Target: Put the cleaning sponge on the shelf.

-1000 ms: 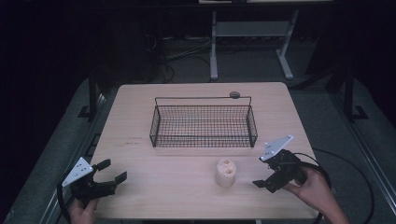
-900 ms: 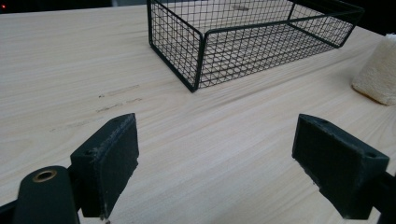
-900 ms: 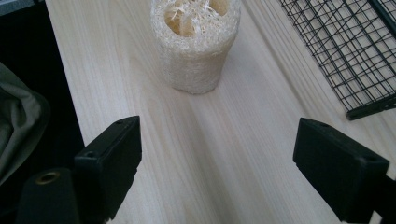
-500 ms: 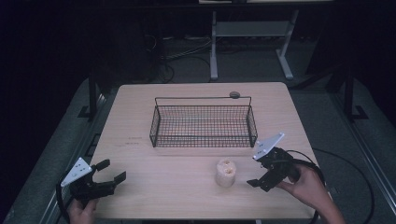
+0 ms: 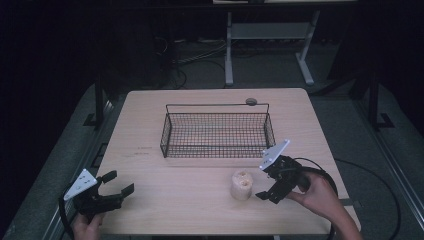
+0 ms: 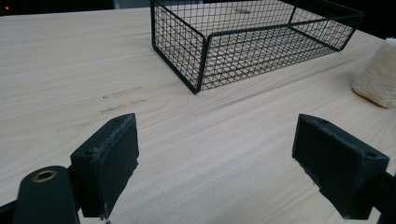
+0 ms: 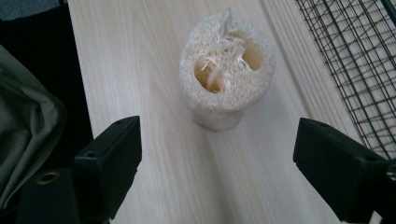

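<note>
A pale, fibrous loofah piece [image 5: 242,185] stands upright on the wooden table [image 5: 190,200], in front of a black wire basket [image 5: 215,150]. My right gripper [image 5: 261,182] is open just to the right of the loofah, held in a hand. In the right gripper view the loofah [image 7: 226,70] sits ahead of the wide-apart jaws of the right gripper [image 7: 217,168], not between them. My left gripper [image 5: 120,182] is open near the front left corner with nothing in it. Ahead of the left gripper [image 6: 224,154] lie the basket [image 6: 252,42] and the loofah [image 6: 376,79].
A small dark round object [image 5: 251,101] lies on the table behind the basket. The basket's mesh [image 7: 355,60] is close on the right gripper's right. The table's front edge and grey fabric [image 7: 28,130] are on its left. A white frame [image 5: 270,35] stands on the floor beyond.
My right gripper has moved left across the table, closer to the loofah. The left gripper, loofah and basket have stayed where they were.
</note>
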Demonstrator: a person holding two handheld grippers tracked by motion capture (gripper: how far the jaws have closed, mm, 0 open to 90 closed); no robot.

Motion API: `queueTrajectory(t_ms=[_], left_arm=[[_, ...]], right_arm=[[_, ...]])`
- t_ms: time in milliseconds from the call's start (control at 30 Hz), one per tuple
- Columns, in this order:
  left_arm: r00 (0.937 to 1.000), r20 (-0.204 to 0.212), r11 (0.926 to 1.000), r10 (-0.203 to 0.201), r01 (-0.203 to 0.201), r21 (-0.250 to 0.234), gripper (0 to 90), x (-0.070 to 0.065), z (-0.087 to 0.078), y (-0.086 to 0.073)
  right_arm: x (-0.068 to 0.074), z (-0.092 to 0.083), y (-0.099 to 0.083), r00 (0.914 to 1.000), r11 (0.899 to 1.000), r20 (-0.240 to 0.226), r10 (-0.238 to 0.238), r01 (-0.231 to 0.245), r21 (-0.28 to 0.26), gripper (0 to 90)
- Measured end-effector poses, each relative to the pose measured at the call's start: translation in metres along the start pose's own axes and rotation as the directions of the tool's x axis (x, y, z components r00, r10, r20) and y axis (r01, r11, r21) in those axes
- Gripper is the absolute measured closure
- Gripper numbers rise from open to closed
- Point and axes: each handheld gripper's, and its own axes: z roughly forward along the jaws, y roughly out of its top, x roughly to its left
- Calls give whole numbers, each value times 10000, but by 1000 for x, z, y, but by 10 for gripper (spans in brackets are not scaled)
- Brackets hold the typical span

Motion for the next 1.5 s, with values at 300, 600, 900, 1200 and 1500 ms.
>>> queueTrajectory(t_ms=[300, 600, 900, 1200, 1500], left_arm=[[10000, 10, 10000, -12, 12, -25, 138, 0, 0, 0], [10000, -16, 10000, -31, 31, -52, 138, 1, -1, 0], [10000, -31, 9999, -68, 67, -98, 138, 2, -2, 0], [10000, -26, 9999, -82, 82, -107, 138, 2, -2, 0], [10000, -13, 9999, -81, 81, -131, 138, 1, -2, 0]], right_arm=[[-3, 9, 15, 9994, 9992, -232, -246, 253, 295, 150], [-8, 23, 30, 9980, 9967, -471, -423, 455, 678, 150], [-9, 30, 42, 9966, 9927, -564, -594, 649, 1015, 153], [-13, 36, 45, 9961, 9899, -623, -624, 698, 1238, 157], [-14, 41, 48, 9953, 9874, -701, -668, 761, 1386, 200]])
